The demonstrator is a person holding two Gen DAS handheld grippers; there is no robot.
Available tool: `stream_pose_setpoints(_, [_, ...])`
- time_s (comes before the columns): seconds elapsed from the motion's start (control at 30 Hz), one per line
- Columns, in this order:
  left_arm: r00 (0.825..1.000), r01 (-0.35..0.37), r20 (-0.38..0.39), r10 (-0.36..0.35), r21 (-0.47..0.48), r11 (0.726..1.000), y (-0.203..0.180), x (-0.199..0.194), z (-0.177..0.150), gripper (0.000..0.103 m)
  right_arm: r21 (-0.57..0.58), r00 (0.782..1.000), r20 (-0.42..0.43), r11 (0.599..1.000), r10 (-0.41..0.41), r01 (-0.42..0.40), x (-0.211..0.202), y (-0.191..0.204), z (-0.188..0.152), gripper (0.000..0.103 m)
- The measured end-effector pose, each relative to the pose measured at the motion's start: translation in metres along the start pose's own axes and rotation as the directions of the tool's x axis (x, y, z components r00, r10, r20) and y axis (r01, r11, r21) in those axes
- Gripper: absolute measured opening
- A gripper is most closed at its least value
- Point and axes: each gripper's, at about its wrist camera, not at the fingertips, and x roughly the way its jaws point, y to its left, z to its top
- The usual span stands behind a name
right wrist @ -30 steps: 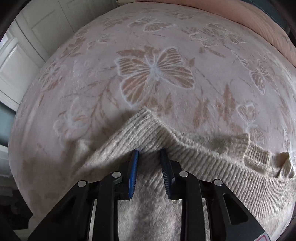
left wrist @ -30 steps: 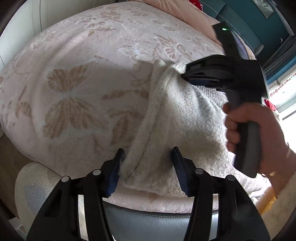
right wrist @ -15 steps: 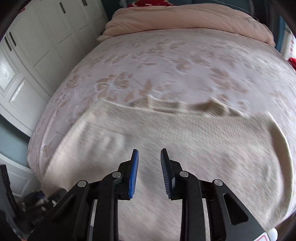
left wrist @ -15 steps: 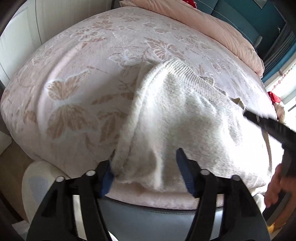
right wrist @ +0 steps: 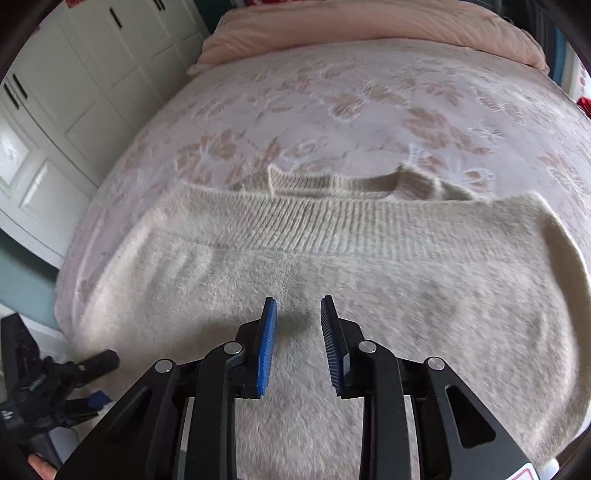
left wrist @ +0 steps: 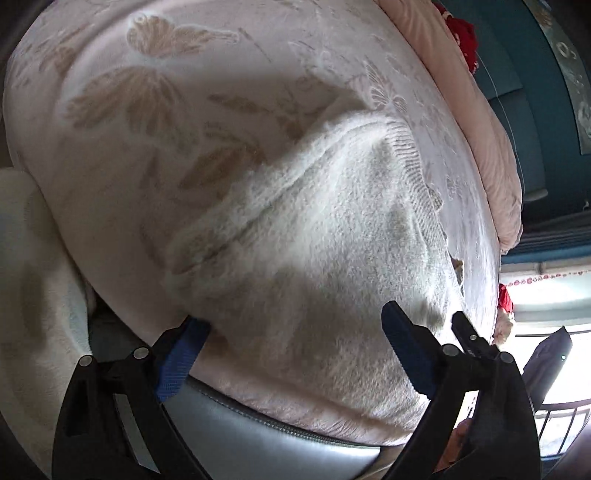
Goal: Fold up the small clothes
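A cream fuzzy sweater (right wrist: 369, 280) lies folded across the butterfly-patterned bedspread (right wrist: 369, 122), its ribbed hem (right wrist: 332, 225) on top and toward the far side. My right gripper (right wrist: 299, 301) hovers just over the sweater's middle, its jaws a narrow gap apart with nothing between them. In the left wrist view the sweater (left wrist: 332, 240) reaches the bed's near edge. My left gripper (left wrist: 295, 317) straddles that near edge, and its jaws are opening wide. The fabric lies between the blue pads (left wrist: 406, 350), which do not press on it.
A pink duvet (right wrist: 369, 26) is bunched at the head of the bed. White cupboard doors (right wrist: 74, 92) stand to the left. A grey bed base (left wrist: 258, 443) and a white fluffy rug (left wrist: 33, 295) are below the near edge. Part of a hand (left wrist: 458, 439) shows at lower right.
My right gripper carried the ribbed hem over, let it go and drew back above the folded sweater. My left gripper's jaws spread apart off the fabric and the gripper rolled.
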Motion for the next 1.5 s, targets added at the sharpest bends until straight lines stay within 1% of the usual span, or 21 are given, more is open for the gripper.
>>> stream_pose_setpoints(0.03, [1.0,0.0,0.019,0.0,0.004,1.0,-0.001,0.0,0.002,0.091,-0.016,0.999,-0.029,1.0,-0.027,0.027,0.011,0.003,-0.001,0.025])
stream_pose_setpoints(0.1, [0.999,0.0,0.051,-0.002,0.04,0.999,-0.007,-0.003,0.006,0.073,-0.058,0.998,-0.016,0.997,-0.057,0.056,0.023,0.006,-0.005,0.026])
stream_pose_setpoints(0.2, [0.998,0.017,0.05,-0.023,0.135,0.991,-0.028,-0.01,0.01,0.016,-0.083,0.998,-0.001,0.994,-0.067,0.067,0.026,0.009,-0.007,0.026])
stream_pose_setpoints(0.27, [0.994,0.021,0.104,-0.046,0.234,0.972,-0.053,-0.028,0.005,0.015,-0.074,0.999,0.002,0.996,-0.051,0.051,0.026,0.006,-0.008,0.026])
stream_pose_setpoints(0.37, [0.98,0.041,0.159,-0.122,0.435,0.9,-0.111,-0.061,-0.016,0.015,-0.062,1.0,0.023,0.998,-0.019,0.021,0.025,0.0,-0.011,0.026])
stream_pose_setpoints(0.53, [0.972,0.12,0.076,-0.224,0.656,0.745,-0.202,-0.077,-0.069,0.015,0.006,0.996,0.034,0.996,0.086,-0.087,0.011,-0.019,-0.011,0.026])
stream_pose_setpoints(0.6, [0.975,0.118,0.047,-0.215,0.714,0.69,-0.228,-0.067,-0.091,0.015,0.053,0.99,0.04,0.99,0.132,-0.134,-0.005,-0.035,-0.012,0.027])
stream_pose_setpoints(0.73, [0.99,0.088,-0.007,-0.139,0.8,0.593,-0.258,-0.027,-0.136,0.02,0.145,0.99,0.091,0.982,0.111,-0.124,-0.055,-0.099,-0.033,0.039])
stream_pose_setpoints(0.8, [0.997,0.058,-0.017,-0.078,0.828,0.557,-0.259,-0.005,-0.154,0.026,0.207,0.992,0.094,0.972,0.089,-0.107,-0.075,-0.134,-0.049,0.043])
stream_pose_setpoints(0.87, [0.999,0.042,-0.032,-0.027,0.845,0.533,-0.252,0.01,-0.174,0.053,0.264,0.993,0.09,0.96,0.072,-0.093,-0.096,-0.168,-0.067,0.046])
stream_pose_setpoints(0.9, [0.998,0.055,-0.051,-0.023,0.851,0.523,-0.243,0.012,-0.183,0.061,0.281,0.994,0.088,0.956,0.068,-0.09,-0.105,-0.18,-0.075,0.047])
stream_pose_setpoints(0.93, [0.998,0.057,-0.053,-0.024,0.856,0.515,-0.234,0.011,-0.19,0.073,0.29,0.993,0.092,0.952,0.07,-0.094,-0.112,-0.188,-0.08,0.053])
stream_pose_setpoints(0.97, [0.999,0.051,-0.044,-0.026,0.861,0.505,-0.227,0.009,-0.194,0.078,0.299,0.992,0.099,0.948,0.08,-0.107,-0.118,-0.194,-0.084,0.064])
stream_pose_setpoints(1.0, [0.999,0.035,-0.024,-0.028,0.875,0.482,-0.218,0.004,-0.201,0.08,0.306,0.99,0.103,0.944,0.096,-0.123,-0.121,-0.199,-0.086,0.068])
stream_pose_setpoints(1.03, [1.0,0.003,0.007,-0.021,0.894,0.447,-0.208,-0.001,-0.207,0.086,0.311,0.986,0.103,0.938,0.128,-0.155,-0.122,-0.201,-0.086,0.07])
stream_pose_setpoints(1.1, [0.998,-0.06,0.064,0.002,0.921,0.385,-0.193,-0.006,-0.215,0.087,0.323,0.975,0.105,0.92,0.196,-0.22,-0.118,-0.199,-0.086,0.073])
stream_pose_setpoints(1.17, [0.991,-0.135,0.128,0.042,0.93,0.343,-0.178,-0.007,-0.215,0.088,0.345,0.957,0.094,0.893,0.274,-0.289,-0.103,-0.192,-0.077,0.077])
stream_pose_setpoints(1.23, [0.982,-0.188,0.172,0.077,0.922,0.339,-0.17,-0.001,-0.207,0.088,0.371,0.95,0.057,0.877,0.307,-0.306,-0.087,-0.179,-0.069,0.077])
stream_pose_setpoints(1.3, [0.975,-0.222,0.199,0.101,0.906,0.36,-0.161,0.001,-0.197,0.088,0.4,0.944,0.024,0.862,0.329,-0.311,-0.072,-0.166,-0.058,0.077])
stream_pose_setpoints(1.43, [0.979,-0.199,0.152,0.136,0.866,0.459,-0.153,0.011,-0.175,0.088,0.432,0.917,-0.015,0.83,0.398,-0.353,-0.056,-0.138,-0.045,0.078])
stream_pose_setpoints(1.5, [0.979,-0.193,0.132,0.157,0.85,0.49,-0.149,0.022,-0.166,0.088,0.406,0.919,-0.038,0.846,0.393,-0.345,-0.054,-0.124,-0.039,0.078])
